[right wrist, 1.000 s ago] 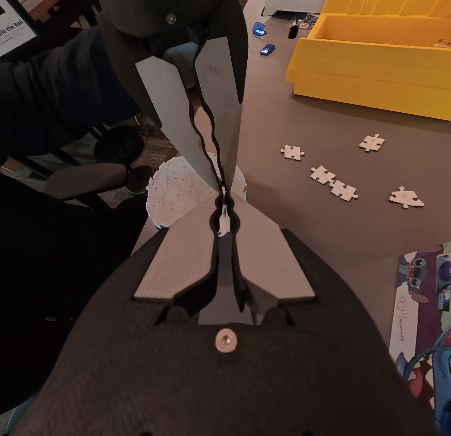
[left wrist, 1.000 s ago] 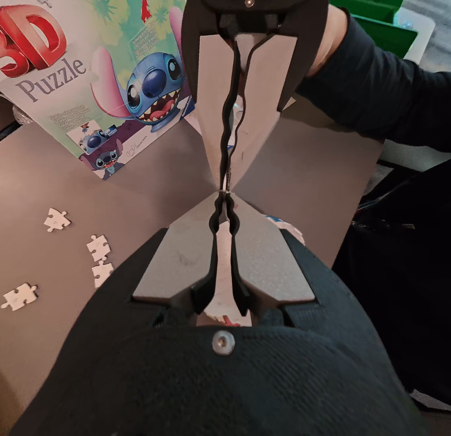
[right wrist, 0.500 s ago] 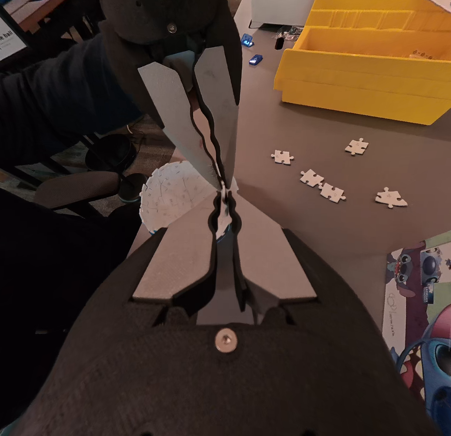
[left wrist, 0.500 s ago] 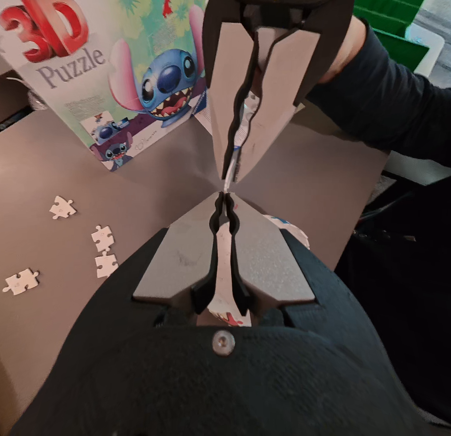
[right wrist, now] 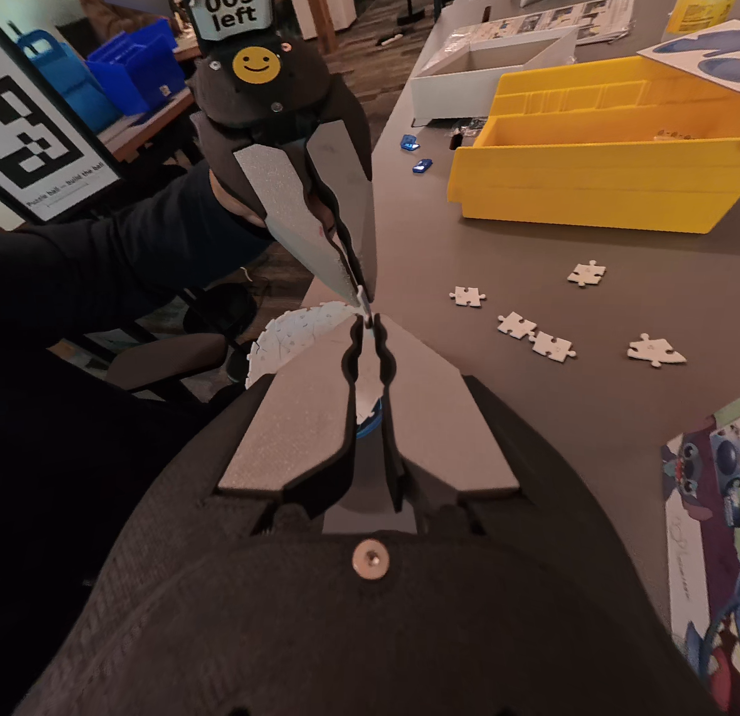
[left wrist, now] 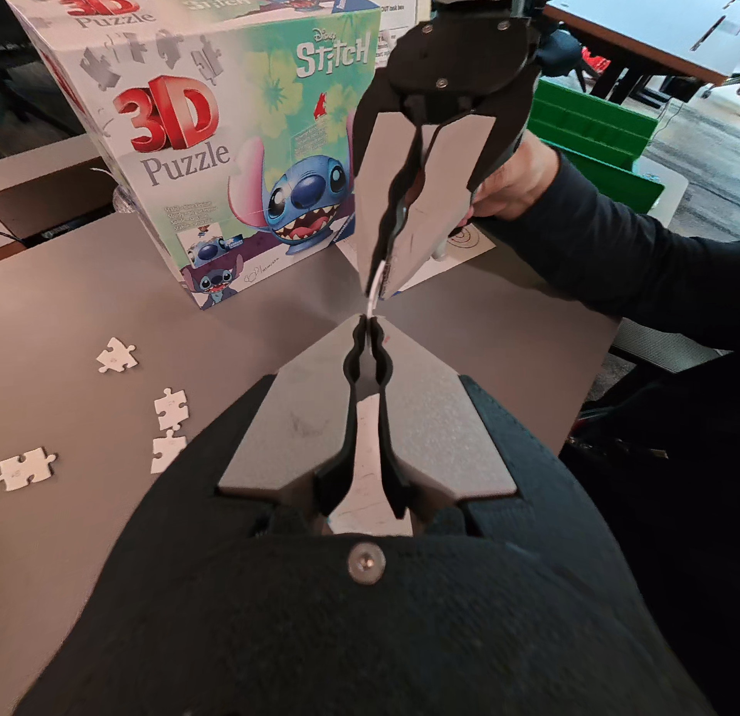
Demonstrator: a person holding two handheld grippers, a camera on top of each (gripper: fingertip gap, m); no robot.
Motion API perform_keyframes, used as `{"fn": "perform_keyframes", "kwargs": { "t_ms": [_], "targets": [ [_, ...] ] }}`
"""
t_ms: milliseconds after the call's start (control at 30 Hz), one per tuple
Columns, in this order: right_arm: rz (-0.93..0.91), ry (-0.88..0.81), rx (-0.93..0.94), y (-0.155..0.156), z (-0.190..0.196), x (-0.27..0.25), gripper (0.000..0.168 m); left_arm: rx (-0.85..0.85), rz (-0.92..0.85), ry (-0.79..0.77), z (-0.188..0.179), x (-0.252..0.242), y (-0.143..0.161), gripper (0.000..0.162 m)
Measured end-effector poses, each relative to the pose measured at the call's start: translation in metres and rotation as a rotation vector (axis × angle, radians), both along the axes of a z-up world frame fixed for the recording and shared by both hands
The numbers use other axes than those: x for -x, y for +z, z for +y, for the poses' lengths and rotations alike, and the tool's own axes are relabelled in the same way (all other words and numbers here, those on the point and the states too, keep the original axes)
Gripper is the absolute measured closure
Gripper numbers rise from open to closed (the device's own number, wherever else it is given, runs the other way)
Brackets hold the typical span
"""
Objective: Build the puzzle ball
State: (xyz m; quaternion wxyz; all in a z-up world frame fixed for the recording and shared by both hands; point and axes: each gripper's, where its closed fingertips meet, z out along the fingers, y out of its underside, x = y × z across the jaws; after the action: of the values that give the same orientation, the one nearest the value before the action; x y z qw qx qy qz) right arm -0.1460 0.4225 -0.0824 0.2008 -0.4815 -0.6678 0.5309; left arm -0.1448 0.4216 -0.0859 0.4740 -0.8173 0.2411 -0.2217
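Tongs (left wrist: 366, 321) tip-to-tip above table edge (left wrist: 580, 396)

A grey counter (right wrist: 500, 256) carries four loose white puzzle pieces (right wrist: 534, 338) lying face down, a yellow bin (right wrist: 592, 188), a white tray (right wrist: 480, 80) behind it, two small blue clips (right wrist: 416, 154), and the upright puzzle box (left wrist: 224, 144).

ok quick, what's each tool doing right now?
Left tool: closed on a puzzle piece.
Right tool: closed on another puzzle piece.
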Motion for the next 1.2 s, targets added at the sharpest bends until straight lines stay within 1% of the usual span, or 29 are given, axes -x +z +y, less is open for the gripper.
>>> {"fn": "perform_keyframes", "kwargs": {
  "t_ms": [100,200,300,367,500,633,800,900,967,1033,1100,1200],
  "targets": [
    [0.005,0.006,0.009,-0.001,-0.001,0.001,0.168,0.013,-0.021,-0.007,-0.001,-0.001,-0.002,0.162],
    [0.010,-0.006,-0.028,-0.004,-0.001,0.004,0.168,0.039,-0.024,-0.005,-0.001,0.002,-0.006,0.162],
    [0.017,-0.025,-0.075,-0.007,-0.003,0.010,0.168,0.072,-0.011,-0.004,-0.002,0.005,-0.015,0.162],
    [0.030,-0.019,-0.077,-0.007,-0.007,0.013,0.168,0.091,-0.008,-0.012,-0.004,0.004,-0.021,0.162],
    [-0.001,-0.013,-0.069,-0.016,-0.009,0.017,0.167,0.101,0.037,-0.008,-0.003,0.006,-0.031,0.162],
    [-0.011,0.008,-0.053,-0.019,-0.010,0.019,0.168,0.103,0.016,-0.021,-0.006,0.009,-0.032,0.162],
    [-0.023,0.022,-0.099,-0.025,-0.012,0.025,0.168,0.105,0.032,-0.016,-0.008,0.017,-0.037,0.160],
    [-0.027,0.038,-0.098,-0.025,-0.013,0.030,0.168,0.047,0.083,0.021,-0.010,0.032,-0.029,0.143],
    [-0.029,0.052,-0.107,-0.025,-0.015,0.033,0.168,-0.017,0.065,0.036,-0.015,0.043,-0.014,0.145],
    [-0.046,0.070,-0.125,-0.029,-0.017,0.035,0.168,-0.008,0.032,0.024,-0.026,0.050,-0.009,0.140],
    [-0.059,0.082,-0.148,-0.033,-0.018,0.038,0.168,0.027,0.032,0.063,-0.030,0.062,-0.011,0.134],
    [-0.086,0.096,-0.192,-0.042,-0.019,0.045,0.168,0.049,0.029,0.084,-0.033,0.069,-0.019,0.133]
  ]
}}
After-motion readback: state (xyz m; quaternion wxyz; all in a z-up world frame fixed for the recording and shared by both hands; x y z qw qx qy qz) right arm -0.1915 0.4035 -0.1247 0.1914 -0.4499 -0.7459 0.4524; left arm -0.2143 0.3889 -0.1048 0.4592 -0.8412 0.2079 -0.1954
